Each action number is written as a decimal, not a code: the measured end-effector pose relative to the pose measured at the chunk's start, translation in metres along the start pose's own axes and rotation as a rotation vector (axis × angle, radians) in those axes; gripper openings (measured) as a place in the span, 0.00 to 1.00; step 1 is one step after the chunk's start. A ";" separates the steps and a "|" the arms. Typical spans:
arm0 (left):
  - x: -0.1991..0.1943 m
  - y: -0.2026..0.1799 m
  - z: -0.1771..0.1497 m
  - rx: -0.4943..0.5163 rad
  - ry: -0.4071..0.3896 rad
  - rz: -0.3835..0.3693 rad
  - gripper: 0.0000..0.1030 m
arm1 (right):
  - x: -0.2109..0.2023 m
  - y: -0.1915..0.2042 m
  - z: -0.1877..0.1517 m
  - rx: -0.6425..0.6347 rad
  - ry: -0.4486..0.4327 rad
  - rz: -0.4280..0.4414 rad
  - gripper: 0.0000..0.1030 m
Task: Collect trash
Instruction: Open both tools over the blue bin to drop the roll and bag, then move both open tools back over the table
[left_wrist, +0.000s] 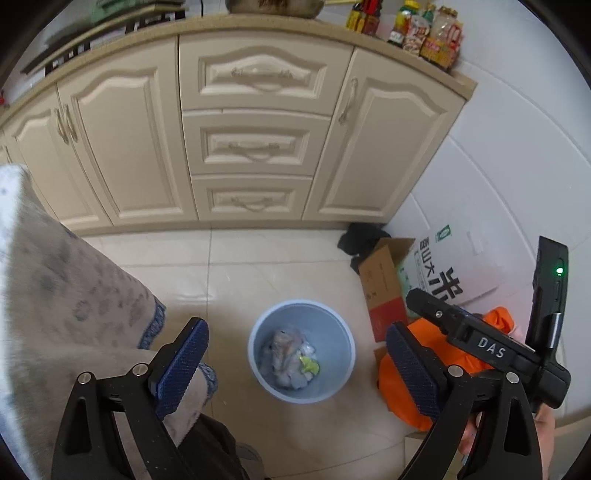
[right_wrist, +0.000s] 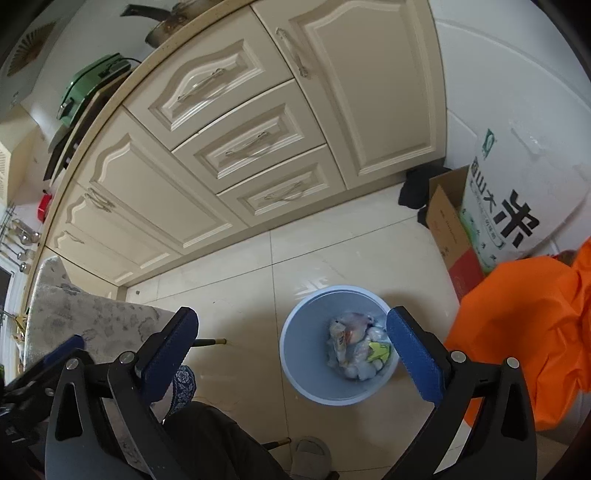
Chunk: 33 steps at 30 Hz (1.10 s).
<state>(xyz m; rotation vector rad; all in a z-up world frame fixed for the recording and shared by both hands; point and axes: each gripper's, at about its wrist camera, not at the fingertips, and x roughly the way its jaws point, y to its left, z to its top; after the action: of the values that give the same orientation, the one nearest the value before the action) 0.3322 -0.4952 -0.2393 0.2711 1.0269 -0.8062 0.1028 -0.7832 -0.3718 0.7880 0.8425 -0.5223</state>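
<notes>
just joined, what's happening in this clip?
A person holds both grippers above a round light-blue plastic trash bin on the tiled kitchen floor. The left gripper and right gripper are open and empty. Crumpled wrappers and plastic trash already lie in the bin, beside an orange bag.
</notes>
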 end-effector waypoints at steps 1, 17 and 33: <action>-0.009 0.000 -0.006 0.006 -0.013 -0.001 0.92 | -0.003 0.002 -0.001 -0.002 -0.002 0.000 1.00; -0.215 0.067 -0.116 -0.032 -0.323 0.054 0.99 | -0.082 0.145 -0.008 -0.271 -0.112 0.118 1.00; -0.388 0.173 -0.262 -0.160 -0.540 0.268 0.99 | -0.123 0.341 -0.067 -0.601 -0.155 0.327 1.00</action>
<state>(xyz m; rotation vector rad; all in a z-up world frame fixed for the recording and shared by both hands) 0.1795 -0.0495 -0.0748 0.0437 0.5262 -0.5079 0.2351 -0.5093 -0.1623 0.3124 0.6574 -0.0250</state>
